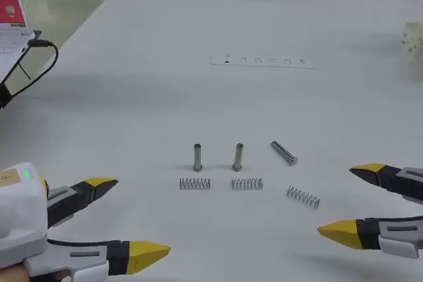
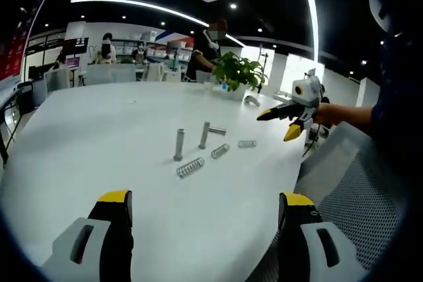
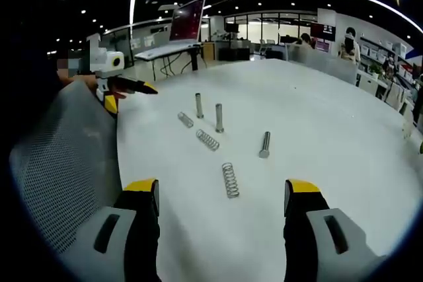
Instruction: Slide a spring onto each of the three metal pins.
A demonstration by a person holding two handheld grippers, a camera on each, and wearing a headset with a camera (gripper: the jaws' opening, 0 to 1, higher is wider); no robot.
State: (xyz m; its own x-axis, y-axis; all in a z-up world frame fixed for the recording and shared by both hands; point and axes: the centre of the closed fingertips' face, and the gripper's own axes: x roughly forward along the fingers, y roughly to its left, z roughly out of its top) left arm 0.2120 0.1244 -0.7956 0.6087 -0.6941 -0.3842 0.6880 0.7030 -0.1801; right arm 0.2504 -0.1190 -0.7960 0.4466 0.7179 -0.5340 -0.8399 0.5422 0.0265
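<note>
Three metal pins rest on the white table: two stand upright, the left pin (image 1: pixel 197 156) and the middle pin (image 1: pixel 238 156), while the right pin (image 1: pixel 283 152) lies on its side. In front of each lies a loose spring: left spring (image 1: pixel 195 183), middle spring (image 1: pixel 247 183), right spring (image 1: pixel 303 197). My left gripper (image 1: pixel 131 216) is open at the near left, well short of the springs. Open too, my right gripper (image 1: pixel 347 201) hovers at the near right, closest to the right spring (image 3: pixel 229 179). The pins (image 2: pixel 179 144) also appear in the left gripper view.
A white power strip (image 1: pixel 263 61) lies farther back on the table. A laptop (image 1: pixel 10 18) with a black cable (image 1: pixel 36 64) sits at the far left. A white object (image 1: pixel 414 39) is at the far right edge. A potted plant (image 2: pixel 238 74) stands beyond the table.
</note>
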